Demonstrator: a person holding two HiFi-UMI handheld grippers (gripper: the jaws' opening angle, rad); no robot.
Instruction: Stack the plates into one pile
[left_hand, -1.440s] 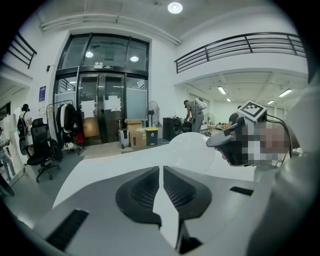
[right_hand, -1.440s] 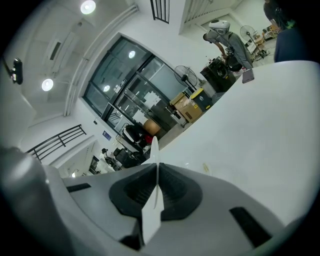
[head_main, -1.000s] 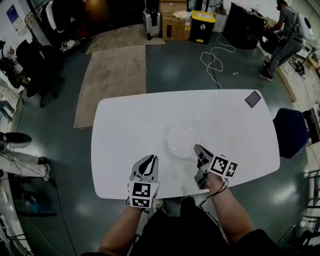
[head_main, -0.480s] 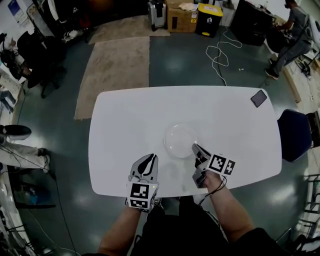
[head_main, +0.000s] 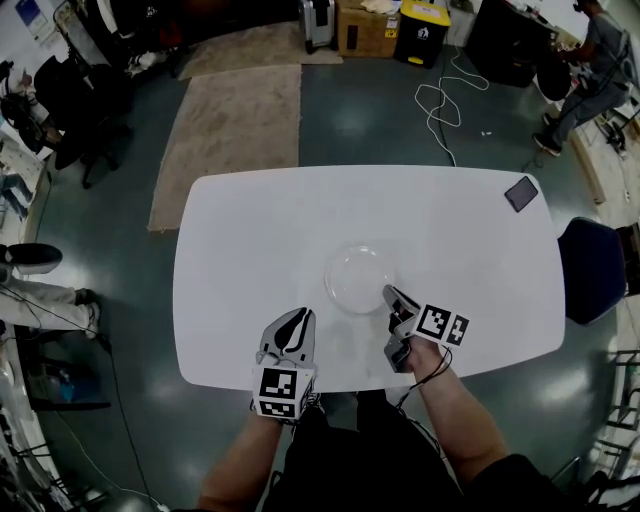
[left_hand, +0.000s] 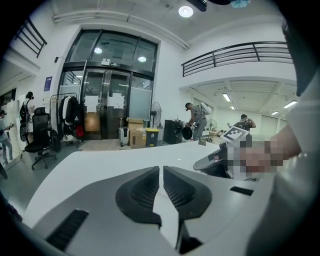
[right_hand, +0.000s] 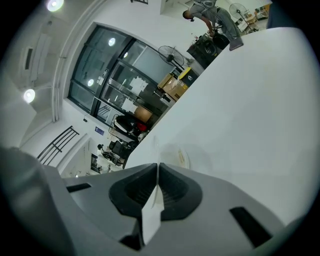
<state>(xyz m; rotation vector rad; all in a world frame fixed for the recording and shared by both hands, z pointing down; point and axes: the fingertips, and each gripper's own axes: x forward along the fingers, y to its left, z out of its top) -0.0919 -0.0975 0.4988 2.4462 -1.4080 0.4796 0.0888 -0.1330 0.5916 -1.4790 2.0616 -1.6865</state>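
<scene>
Two grippers hover low over the near edge of the white bench (head_main: 250, 240). The left gripper (head_main: 297, 316) has its jaws drawn almost together on nothing, and the pile of clear plates (head_main: 358, 278) sits ahead of it and off to its right. That same pile lies just at the tip of the right gripper (head_main: 388, 292), to its front left. Those jaws are closed too, with no plate that I can make out between them.

Only one pile shows, so the stacking looks finished or nearly so. Any last nudge should meet the rim from the side, gently, since light clear plates probably slide on a smooth top.

No brand or label is readable. The black-and-white squares on the grippers are patterns, not words, and the dark phone (head_main: 521, 193) far beyond the right gripper shows no print.
</scene>
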